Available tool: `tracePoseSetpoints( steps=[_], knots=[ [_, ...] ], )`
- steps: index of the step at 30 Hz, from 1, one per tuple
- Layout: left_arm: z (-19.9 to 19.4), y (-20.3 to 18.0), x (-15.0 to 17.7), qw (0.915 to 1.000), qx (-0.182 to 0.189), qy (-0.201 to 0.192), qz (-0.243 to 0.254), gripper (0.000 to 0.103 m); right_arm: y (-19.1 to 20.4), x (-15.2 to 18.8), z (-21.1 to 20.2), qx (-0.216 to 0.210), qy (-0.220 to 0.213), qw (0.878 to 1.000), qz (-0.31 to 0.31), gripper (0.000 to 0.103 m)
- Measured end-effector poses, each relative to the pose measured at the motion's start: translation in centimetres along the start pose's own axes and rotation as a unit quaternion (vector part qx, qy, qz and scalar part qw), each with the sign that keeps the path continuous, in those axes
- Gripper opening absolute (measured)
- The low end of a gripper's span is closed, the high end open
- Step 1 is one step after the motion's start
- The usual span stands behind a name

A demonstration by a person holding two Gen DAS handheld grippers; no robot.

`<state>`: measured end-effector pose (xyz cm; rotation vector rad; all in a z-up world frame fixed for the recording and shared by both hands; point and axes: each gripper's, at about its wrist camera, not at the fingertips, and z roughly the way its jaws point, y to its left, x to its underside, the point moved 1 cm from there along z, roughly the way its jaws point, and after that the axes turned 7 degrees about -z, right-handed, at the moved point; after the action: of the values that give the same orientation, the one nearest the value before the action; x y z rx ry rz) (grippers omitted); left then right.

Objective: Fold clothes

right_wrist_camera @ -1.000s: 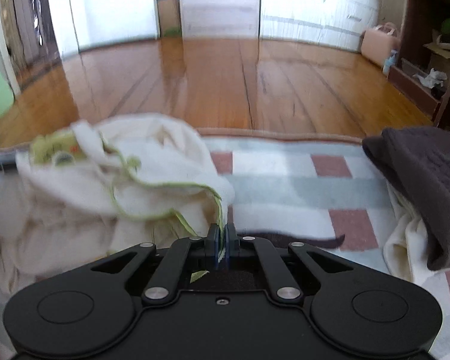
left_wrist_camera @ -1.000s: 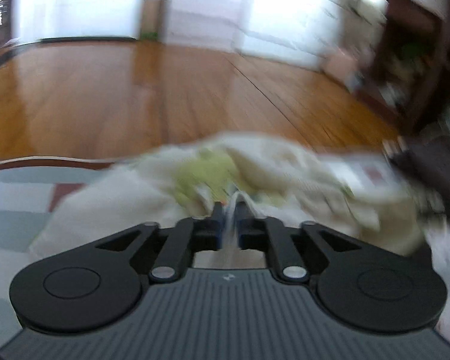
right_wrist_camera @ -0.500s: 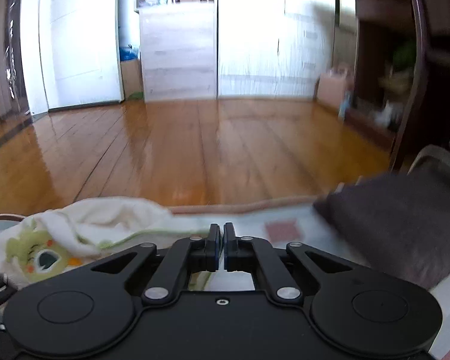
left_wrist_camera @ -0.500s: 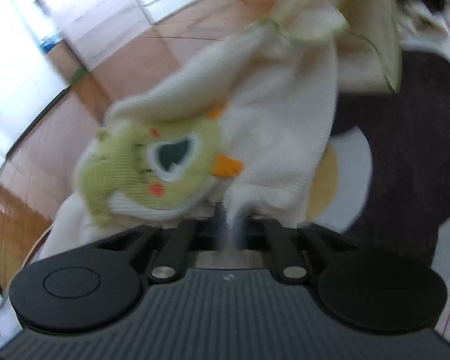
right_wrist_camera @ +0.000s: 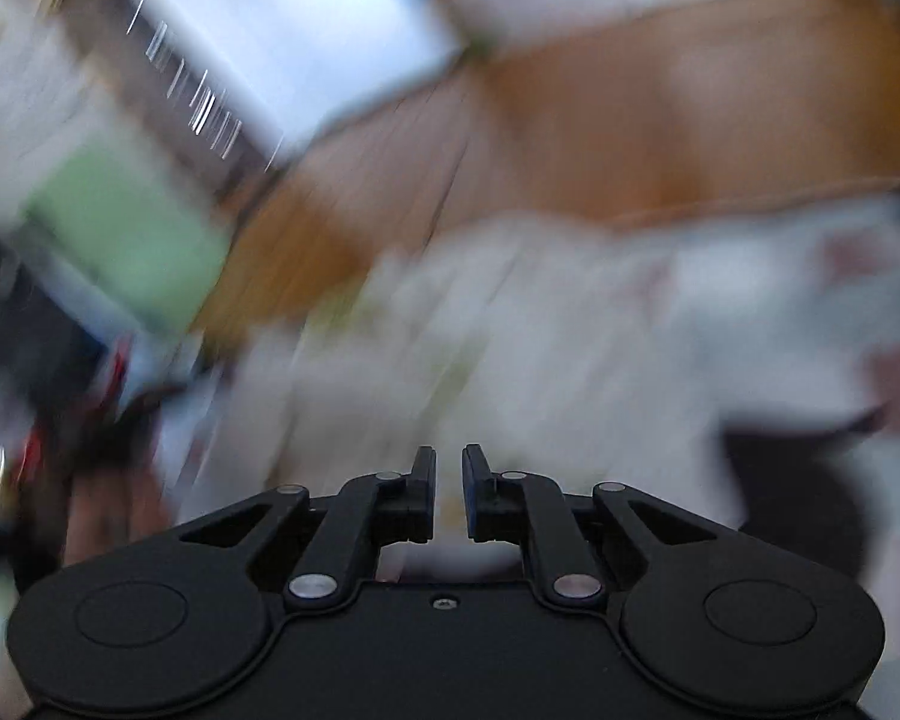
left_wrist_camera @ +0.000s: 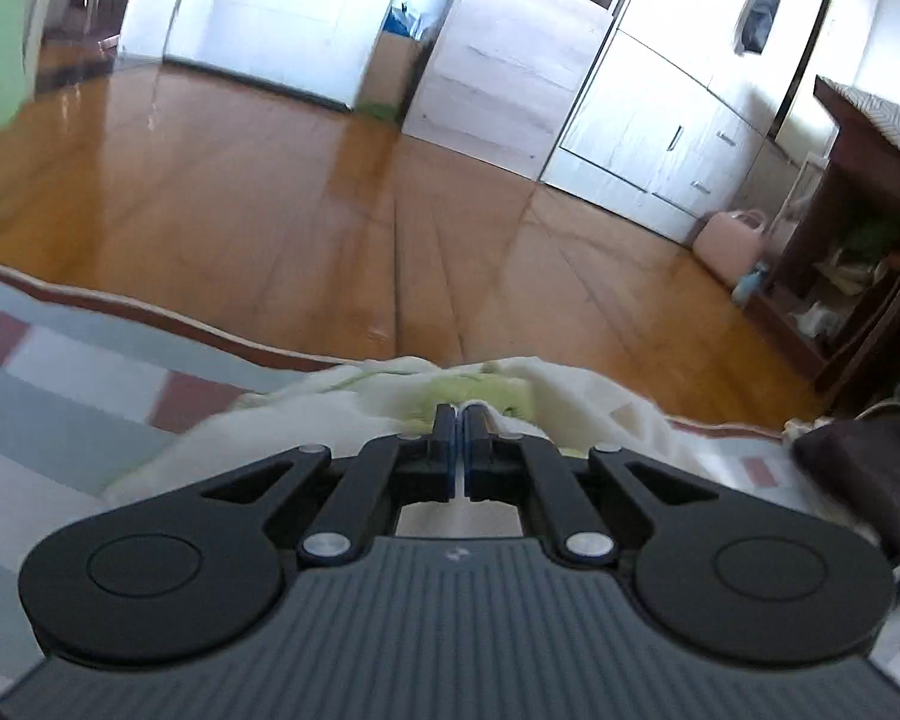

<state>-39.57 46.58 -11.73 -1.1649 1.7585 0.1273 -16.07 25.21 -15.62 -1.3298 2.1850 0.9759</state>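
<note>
Cream garment (left_wrist_camera: 576, 396) (left jaws pinched)

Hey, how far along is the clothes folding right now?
Nothing looks folded yet. The cream garment with green trim lies crumpled on the checked blanket. In hand: the left gripper is shut at the cloth's edge; the right gripper has just been opening, nothing visibly between its fingers. Left: flattening and folding it, plus the dark garment.
</note>
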Motion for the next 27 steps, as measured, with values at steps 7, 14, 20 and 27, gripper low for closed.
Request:
tracePoseSetpoints(
  steps=[7,14,20,27],
  knots=[
    [2.9,-1.4,0.6,0.9994,-0.005,0.031,0.012,0.004,4.8,3.3,6.6,0.063,0.060,0.984,-0.158,0.049],
    [2.8,-3.3,1.4,0.9965,0.004,0.047,0.069,0.004,4.2,0.7,9.7,0.104,0.029,0.972,-0.207,0.049],
    [3.7,-2.9,1.3,0.9954,-0.022,0.044,0.083,0.004,4.9,1.1,12.1,0.092,0.048,0.966,-0.237,0.050],
    [4.3,-2.9,1.5,0.9930,-0.038,0.046,0.102,0.004,1.9,-2.4,12.2,0.113,0.002,0.972,-0.205,0.007]
  ],
)
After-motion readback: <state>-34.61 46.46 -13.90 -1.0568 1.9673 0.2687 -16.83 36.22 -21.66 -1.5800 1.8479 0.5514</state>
